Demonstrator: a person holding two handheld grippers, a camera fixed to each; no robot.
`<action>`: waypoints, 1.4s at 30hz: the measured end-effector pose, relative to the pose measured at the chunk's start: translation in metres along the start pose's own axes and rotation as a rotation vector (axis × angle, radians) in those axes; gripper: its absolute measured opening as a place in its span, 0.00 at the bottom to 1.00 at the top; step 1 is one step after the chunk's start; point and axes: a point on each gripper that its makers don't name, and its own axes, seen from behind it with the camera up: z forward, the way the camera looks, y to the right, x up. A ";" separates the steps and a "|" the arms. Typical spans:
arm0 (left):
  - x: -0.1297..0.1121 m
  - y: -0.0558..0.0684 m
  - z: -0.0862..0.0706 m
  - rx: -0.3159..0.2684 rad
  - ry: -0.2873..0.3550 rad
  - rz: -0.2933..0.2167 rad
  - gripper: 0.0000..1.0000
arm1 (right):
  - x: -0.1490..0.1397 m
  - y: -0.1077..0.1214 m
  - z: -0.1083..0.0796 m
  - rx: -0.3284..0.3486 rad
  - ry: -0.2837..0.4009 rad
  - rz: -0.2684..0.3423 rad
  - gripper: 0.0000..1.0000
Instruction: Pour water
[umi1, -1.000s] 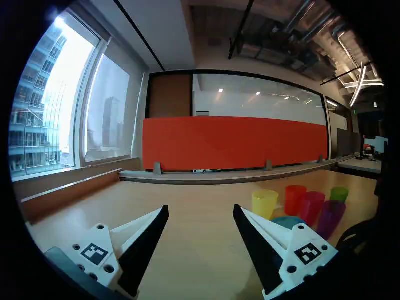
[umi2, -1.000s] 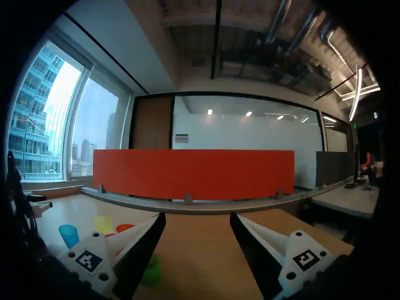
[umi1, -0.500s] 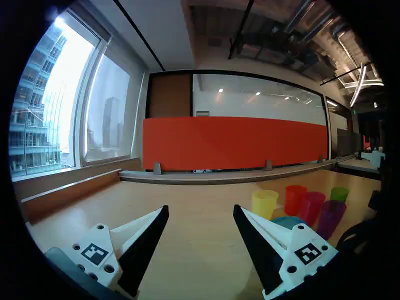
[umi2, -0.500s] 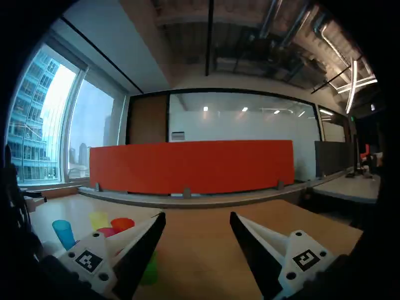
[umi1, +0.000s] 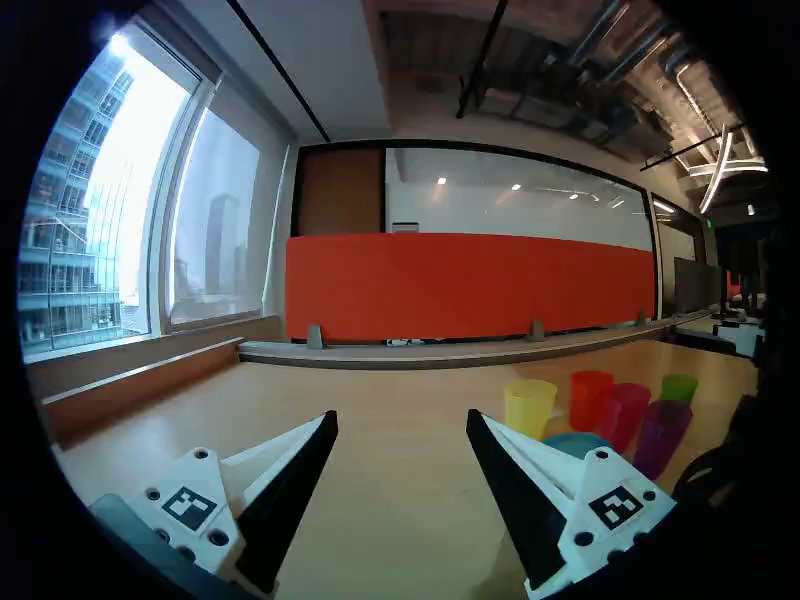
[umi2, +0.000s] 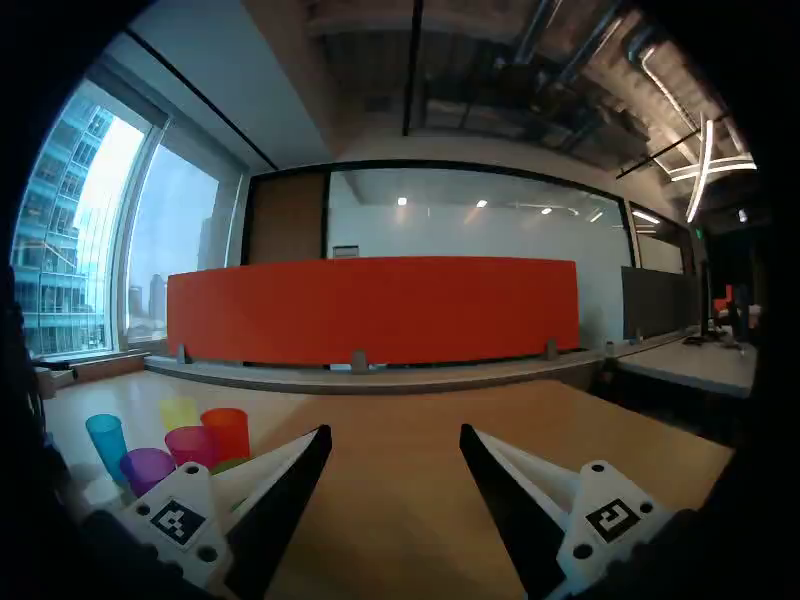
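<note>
Plainly, the cups all stand upright on the counter (umi1: 400, 480), mouths up and long axes vertical. In the left gripper view they cluster to the right of the fingers: a yellow cup (umi1: 528, 406) nearest the middle, then a red cup (umi1: 590, 397), a pink cup (umi1: 622, 415) and a purple cup (umi1: 662, 435) close together, with a green cup (umi1: 679, 387) farther back. A blue cup (umi1: 575, 443) sits partly hidden behind the right-hand finger. None of them shows whether it holds water.

The left hand-held gripper (umi1: 400, 418) has its fingers spread wide with bare counter between them, and it holds nothing. The right hand-held gripper (umi2: 394, 432) is likewise spread apart and empty. In the right gripper view the same cups lie low on the left, beside the left-hand finger, and none sits between the fingers.

The counter is pale wood, smooth and slightly glossy. Its far edge meets a grey rail carrying a long orange partition (umi1: 470, 285). Behind that is a glass wall (umi2: 480, 230) reflecting ceiling lights. Tall windows (umi1: 100, 230) on the left look out on city buildings, above a wooden sill. Overhead run exposed pipes and ducts. In the right gripper view another desk (umi2: 690, 365) stands off to the right. The wood ahead of both grippers, up to the rail, lies open.
</note>
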 end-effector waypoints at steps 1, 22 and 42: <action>0.000 0.000 0.000 0.000 0.000 0.000 0.96 | -0.001 0.000 0.000 -0.001 -0.002 -0.001 0.99; 0.000 -0.001 0.000 0.000 0.000 0.000 0.96 | -0.011 -0.006 0.002 -0.001 -0.026 -0.022 0.99; 0.000 0.000 0.001 0.000 0.000 0.000 0.96 | -0.009 -0.006 -0.002 0.005 -0.026 -0.020 0.99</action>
